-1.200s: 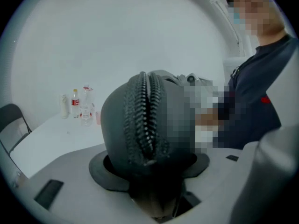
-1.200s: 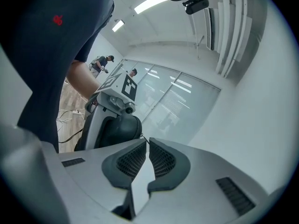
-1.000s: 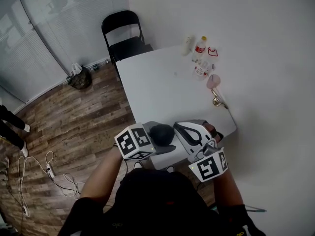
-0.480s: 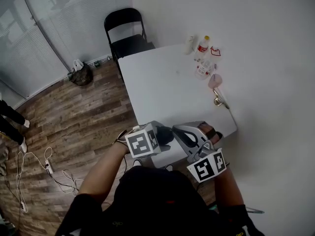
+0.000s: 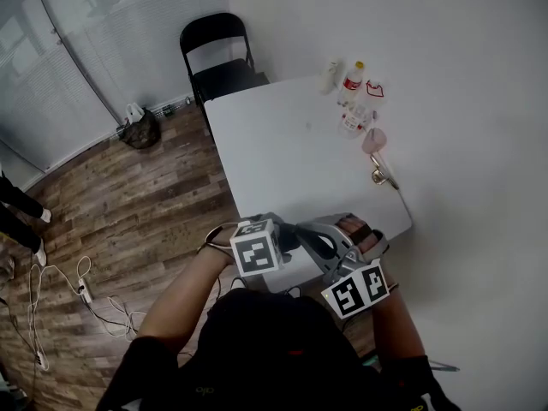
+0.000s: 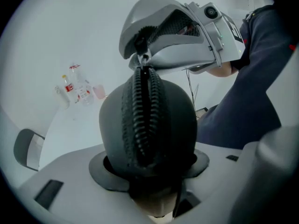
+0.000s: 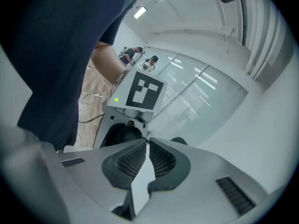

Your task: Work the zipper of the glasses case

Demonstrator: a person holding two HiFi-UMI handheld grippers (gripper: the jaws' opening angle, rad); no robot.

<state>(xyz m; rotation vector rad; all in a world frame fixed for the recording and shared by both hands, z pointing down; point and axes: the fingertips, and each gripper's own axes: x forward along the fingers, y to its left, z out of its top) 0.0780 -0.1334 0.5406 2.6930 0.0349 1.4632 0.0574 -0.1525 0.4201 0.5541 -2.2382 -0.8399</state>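
Note:
The dark oval glasses case (image 6: 149,125) stands on end between the pads of my left gripper (image 6: 150,164), which is shut on its lower part. Its zipper (image 6: 142,111) runs up the middle, facing the camera. At the top of the zipper, the tips of my right gripper (image 6: 141,59) are shut on the small metal zipper pull (image 6: 145,59). In the right gripper view the jaws of the right gripper (image 7: 147,141) meet, with the case (image 7: 119,135) just beyond them. In the head view both grippers (image 5: 278,236) (image 5: 301,231) meet over the table's near edge, and the case (image 5: 288,235) is mostly hidden.
The white table (image 5: 282,144) carries bottles (image 5: 349,84), a pink cup (image 5: 371,139) and a brass-coloured item (image 5: 381,176) along its right side. A black folding chair (image 5: 218,58) stands at its far end. Cables (image 5: 77,289) and a bag (image 5: 141,131) lie on the wood floor at left.
Both grippers have sunk toward the table's near edge. The left gripper has rolled and tipped downward, its marker cube shifting right, so the case shows less in the head view.

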